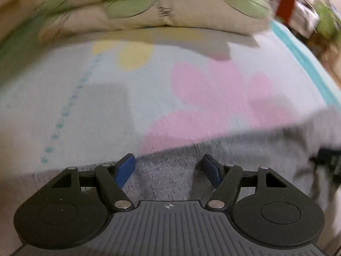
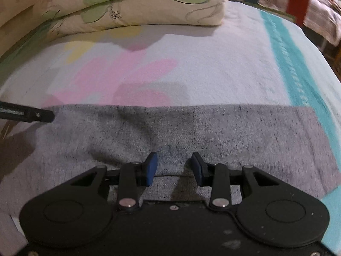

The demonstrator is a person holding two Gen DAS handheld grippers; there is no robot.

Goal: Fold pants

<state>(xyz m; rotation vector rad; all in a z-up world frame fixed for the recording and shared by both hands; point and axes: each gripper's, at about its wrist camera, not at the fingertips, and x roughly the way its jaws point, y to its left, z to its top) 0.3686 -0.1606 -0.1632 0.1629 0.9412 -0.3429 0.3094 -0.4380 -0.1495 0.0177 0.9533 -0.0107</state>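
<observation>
The pants are spread flat as a wide grey band across the bed sheet, below a folded quilt that is placed at the far end. In the right wrist view the grey fabric is seen under and around the right gripper; its blue pads are held apart, with nothing pinched between them. In the left wrist view the far edge of the pants is found just beyond the left gripper, whose jaws are set wider, also empty. Both grippers are pointed steeply down at the cloth. The fabric is speckled grey, with soft creases near the middle. The left gripper's tip is seen at the left edge of the right view.
</observation>
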